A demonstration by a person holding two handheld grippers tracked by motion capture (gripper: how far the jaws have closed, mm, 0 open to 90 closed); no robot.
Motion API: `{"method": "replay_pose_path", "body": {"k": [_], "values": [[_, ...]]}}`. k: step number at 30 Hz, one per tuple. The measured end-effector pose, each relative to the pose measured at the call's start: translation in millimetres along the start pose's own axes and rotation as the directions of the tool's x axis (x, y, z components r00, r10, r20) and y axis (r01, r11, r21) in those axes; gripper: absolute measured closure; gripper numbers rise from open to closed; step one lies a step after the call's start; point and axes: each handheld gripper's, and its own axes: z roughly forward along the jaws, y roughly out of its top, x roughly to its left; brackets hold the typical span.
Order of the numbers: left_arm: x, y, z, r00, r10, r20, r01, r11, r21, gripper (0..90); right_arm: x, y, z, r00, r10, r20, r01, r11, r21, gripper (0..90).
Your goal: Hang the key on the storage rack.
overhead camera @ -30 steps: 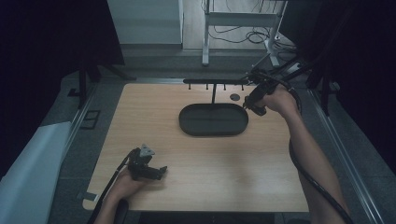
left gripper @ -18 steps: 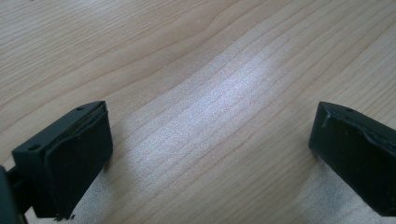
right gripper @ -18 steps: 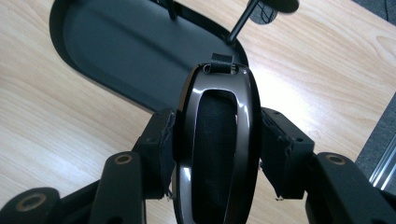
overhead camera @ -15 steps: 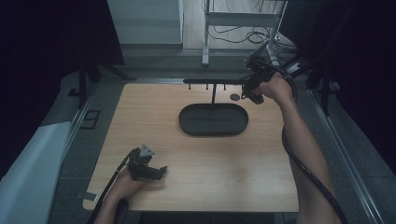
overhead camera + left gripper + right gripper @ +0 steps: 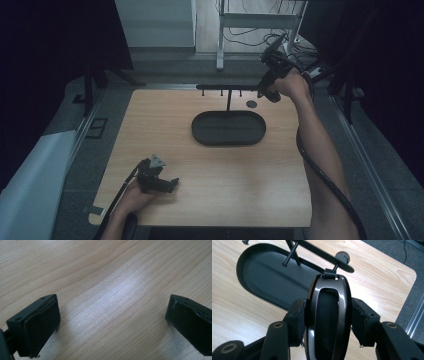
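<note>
My right gripper [image 5: 328,320] is shut on a glossy dark oval fob [image 5: 328,312] with a matte black centre. The fob's small top loop [image 5: 330,273] sits just under a hook at the right end of the black hanger bar [image 5: 324,257]. In the high view the right gripper [image 5: 264,92] is raised at that end of the bar [image 5: 227,87], above the oval black tray [image 5: 228,128] that forms the stand's base. My left gripper [image 5: 170,184] rests on the table near its front left. Its jaws stand wide apart in the left gripper view [image 5: 112,322], with bare wood between them.
The wooden table [image 5: 165,125] has a small round grey disc [image 5: 251,104] set into it just right of the stand's post. Several short hooks hang under the bar. Grey floor and metal rails border the table [image 5: 370,165].
The right hand has risen and moved away from me to the bar's right end, carrying the fob. The left hand and its gripper have stayed put.
</note>
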Motion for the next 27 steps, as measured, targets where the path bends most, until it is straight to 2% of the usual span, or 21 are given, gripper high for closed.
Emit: {"method": "replay_pose_path", "body": {"k": [5,11,18,21,27], "values": [[0.3,0.0,-0.3,1.0000,0.004,0.000,-0.004,1.0000,0.004,0.0,-4.3,3.9,0.1,0.9996,0.017,0.022,-0.016,1.000,-0.012,48.7],[0.3,0.2,-0.5,1.0000,0.004,0.001,-0.004,1.0000,0.007,0.0,-15.9,-0.8,8.7,0.9976,0.051,0.047,-0.050,0.999,-0.013,48.7],[0.6,0.2,-0.5,1.0000,0.007,0.002,-0.007,0.9999,0.008,0.0,-27.4,-9.5,23.3,0.9951,0.073,0.067,-0.073,0.997,0.001,48.7],[0.5,0.2,-0.5,1.0000,0.006,0.002,-0.006,1.0000,0.008,0.0,-29.7,-12.8,31.3,0.9930,0.069,0.096,-0.071,0.997,0.020,48.6],[0.5,0.2,-0.5,1.0000,0.005,0.003,-0.005,1.0000,0.007,0.0,-33.7,-18.2,46.6,0.9911,0.075,0.110,-0.080,0.996,0.041,48.7]]}}
